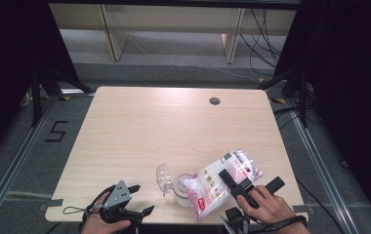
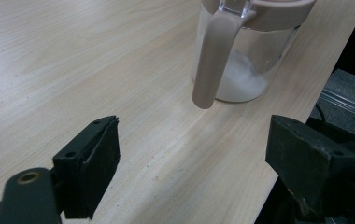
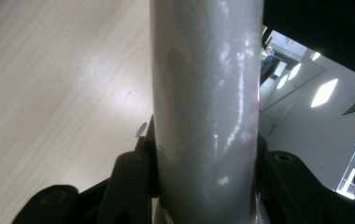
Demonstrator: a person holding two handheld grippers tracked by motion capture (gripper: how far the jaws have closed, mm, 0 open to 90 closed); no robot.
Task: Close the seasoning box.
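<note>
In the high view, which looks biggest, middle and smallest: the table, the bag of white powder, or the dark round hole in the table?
1. Table
2. Bag of white powder
3. Dark round hole, though it lies farthest from the camera.

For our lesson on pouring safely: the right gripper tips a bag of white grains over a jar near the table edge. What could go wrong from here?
1. The clear plastic bag with pink print, clamped in the right gripper, is wider than the clear glass jar's mouth, so grains may spill onto the wooden table.
2. The jar stands near the front edge, unheld; the open left gripper is apart from it, so a nudge might tip it.
</note>
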